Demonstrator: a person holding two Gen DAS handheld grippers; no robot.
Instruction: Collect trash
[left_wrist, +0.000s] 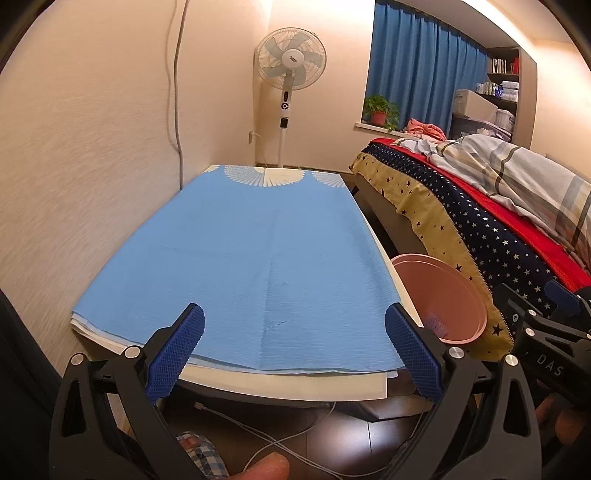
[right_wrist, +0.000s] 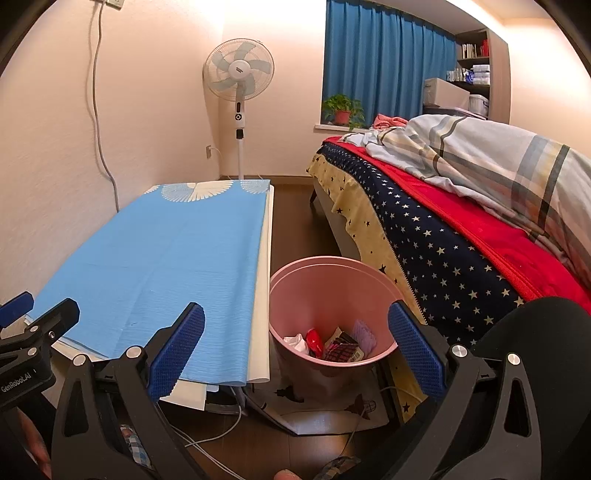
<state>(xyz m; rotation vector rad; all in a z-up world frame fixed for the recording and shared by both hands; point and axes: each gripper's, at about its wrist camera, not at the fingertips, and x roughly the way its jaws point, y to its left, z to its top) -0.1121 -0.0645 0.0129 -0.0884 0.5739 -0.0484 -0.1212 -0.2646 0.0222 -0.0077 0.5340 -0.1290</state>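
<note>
A pink trash bin (right_wrist: 295, 295) stands on the floor between the table and the bed. It holds several pieces of trash (right_wrist: 332, 343): white tissue, a red wrapper, dark packets. Its rim also shows in the left wrist view (left_wrist: 461, 291). My left gripper (left_wrist: 295, 347) is open and empty over the near edge of the blue-covered table (left_wrist: 240, 240). My right gripper (right_wrist: 295, 350) is open and empty, held just in front of the bin. The blue cloth shows nothing lying on it (right_wrist: 166, 251).
A bed (right_wrist: 443, 229) with star-patterned cover and a plaid quilt runs along the right. A standing fan (right_wrist: 239, 74) is at the far wall. White cables (right_wrist: 207, 439) lie on the dark floor under the table. A plant (right_wrist: 341, 107) sits on the sill.
</note>
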